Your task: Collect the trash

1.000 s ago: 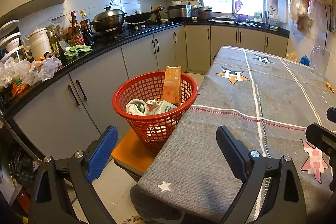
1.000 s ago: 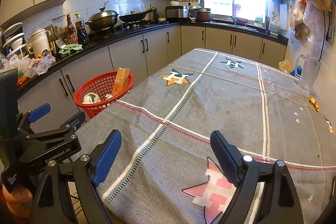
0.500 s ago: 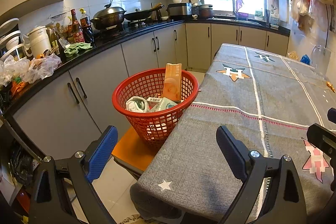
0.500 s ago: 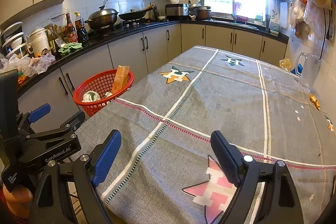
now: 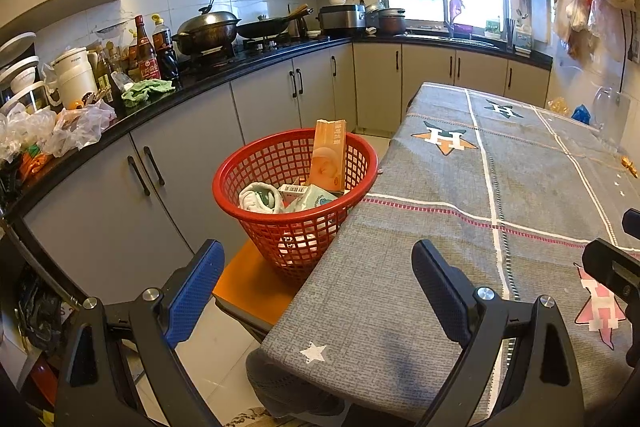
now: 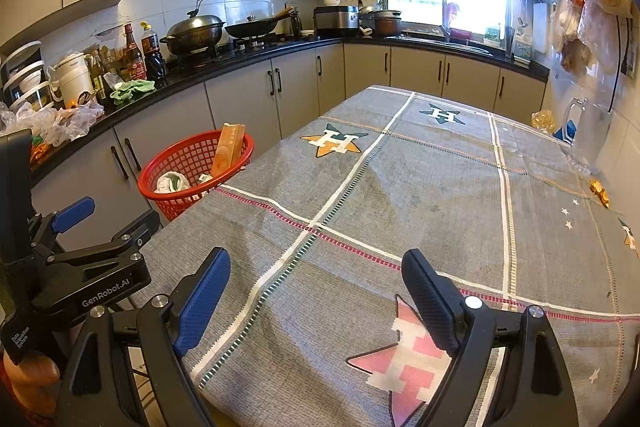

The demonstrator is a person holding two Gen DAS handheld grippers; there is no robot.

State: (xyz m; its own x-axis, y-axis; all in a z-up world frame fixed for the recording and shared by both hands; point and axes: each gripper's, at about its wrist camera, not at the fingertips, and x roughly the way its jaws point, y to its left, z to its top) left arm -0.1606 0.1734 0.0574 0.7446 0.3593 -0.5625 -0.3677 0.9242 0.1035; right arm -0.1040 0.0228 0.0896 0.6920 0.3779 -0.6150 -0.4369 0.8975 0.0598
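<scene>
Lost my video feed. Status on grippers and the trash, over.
Left gripper and right gripper open, both empty. Red basket beside the table holds an orange carton and wrappers. Small gold scrap on the tablecloth, far right edge. Nothing blocking.

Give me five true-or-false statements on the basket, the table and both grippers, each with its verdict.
1. The red basket stands on the tablecloth. False: it sits on an orange stool beside the table.
2. A tall orange carton stands in the basket. True.
3. The left gripper grips a carton. False: open, empty.
4. The right gripper is open over the tablecloth. True.
5. The basket is empty. False: it holds trash.
</scene>
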